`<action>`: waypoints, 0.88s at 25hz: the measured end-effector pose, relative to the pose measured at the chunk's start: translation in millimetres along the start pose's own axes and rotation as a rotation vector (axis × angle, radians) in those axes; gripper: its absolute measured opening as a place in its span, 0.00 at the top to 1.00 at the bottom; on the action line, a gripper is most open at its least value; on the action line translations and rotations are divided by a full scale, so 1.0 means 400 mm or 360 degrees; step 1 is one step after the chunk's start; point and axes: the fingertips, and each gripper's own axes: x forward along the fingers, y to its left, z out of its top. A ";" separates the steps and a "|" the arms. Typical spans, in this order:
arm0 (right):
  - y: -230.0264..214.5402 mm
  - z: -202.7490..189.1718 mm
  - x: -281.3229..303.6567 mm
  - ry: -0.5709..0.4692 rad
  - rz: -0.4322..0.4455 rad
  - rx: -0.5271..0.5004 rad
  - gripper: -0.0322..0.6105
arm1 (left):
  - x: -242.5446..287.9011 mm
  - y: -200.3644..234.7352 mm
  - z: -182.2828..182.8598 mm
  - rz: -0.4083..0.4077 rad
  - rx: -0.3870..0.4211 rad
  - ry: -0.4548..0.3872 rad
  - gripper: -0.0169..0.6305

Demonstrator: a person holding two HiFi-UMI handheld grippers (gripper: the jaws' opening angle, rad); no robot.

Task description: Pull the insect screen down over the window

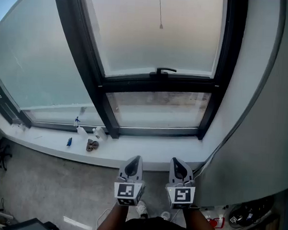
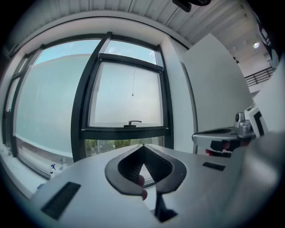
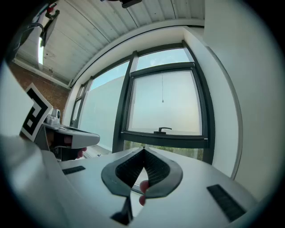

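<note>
A black-framed window rises ahead, above a white sill. Its upper pane looks milky. A thin pull cord with a small bead hangs in front of that pane, and a black handle sits on the cross bar below. The cord bead and handle show in the left gripper view, as do the cord bead and handle in the right gripper view. My left gripper and right gripper are held low, side by side, short of the sill. Both are shut on nothing, left gripper and right gripper with tips touching.
Small spray bottles and a few small items stand on the sill at left. A grey wall panel closes off the right side. Cables and gear lie on the floor at lower right.
</note>
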 end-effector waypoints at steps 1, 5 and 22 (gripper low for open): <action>-0.001 0.001 0.001 0.0003 -0.0005 0.0001 0.95 | 0.000 0.002 0.005 0.0008 -0.0009 -0.0006 0.97; -0.004 0.007 0.008 0.0001 -0.0018 0.0000 0.95 | 0.001 0.008 0.014 0.0016 -0.0025 -0.0014 0.97; 0.010 0.008 0.032 0.0015 -0.0021 0.0069 0.95 | 0.004 0.043 0.010 -0.0001 0.0016 -0.0015 0.97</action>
